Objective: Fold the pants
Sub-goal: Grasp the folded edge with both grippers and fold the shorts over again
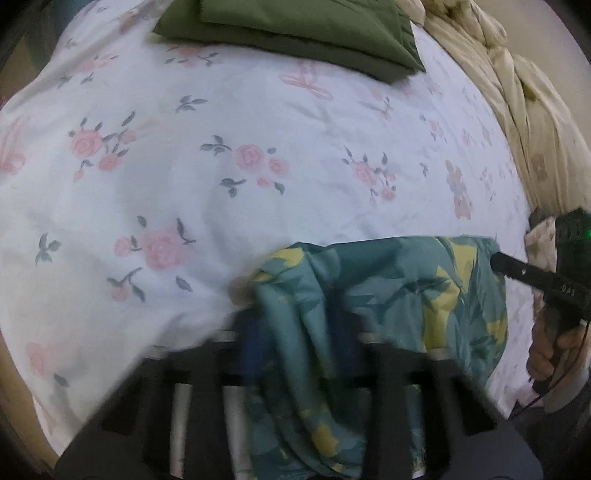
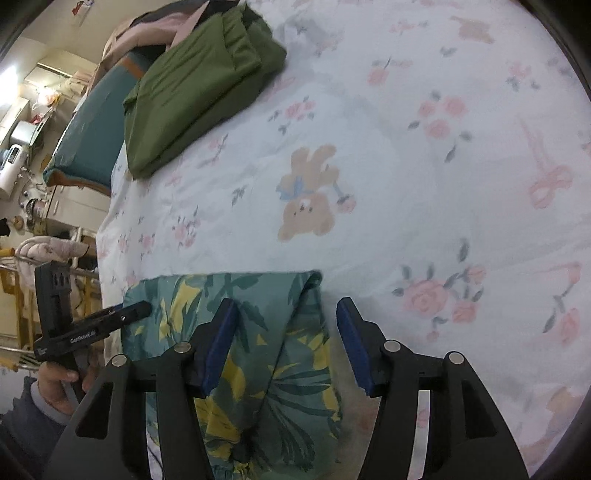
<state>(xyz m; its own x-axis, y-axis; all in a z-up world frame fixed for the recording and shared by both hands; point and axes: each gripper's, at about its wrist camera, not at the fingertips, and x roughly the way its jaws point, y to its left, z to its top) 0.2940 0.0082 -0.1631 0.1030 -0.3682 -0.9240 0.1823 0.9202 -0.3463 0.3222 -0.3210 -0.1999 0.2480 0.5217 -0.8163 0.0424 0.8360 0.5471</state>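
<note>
Teal pants with yellow leaf print (image 1: 388, 295) lie bunched on the floral bedsheet near the bed's edge; they also show in the right wrist view (image 2: 258, 332). My left gripper (image 1: 295, 325) is blurred and shut on a fold of the pants, cloth draped over its fingers. My right gripper (image 2: 286, 343) is open, its blue pads either side of the pants' fold, just above the cloth. The right gripper shows at the right of the left wrist view (image 1: 517, 273). The left gripper shows at the left of the right wrist view (image 2: 140, 310).
A folded green garment (image 1: 295, 33) lies at the far side of the bed, also in the right wrist view (image 2: 195, 96). A cream quilt (image 1: 517, 110) is bunched along the right. A teal pillow (image 2: 92, 136) and room furniture lie beyond the bed's left edge.
</note>
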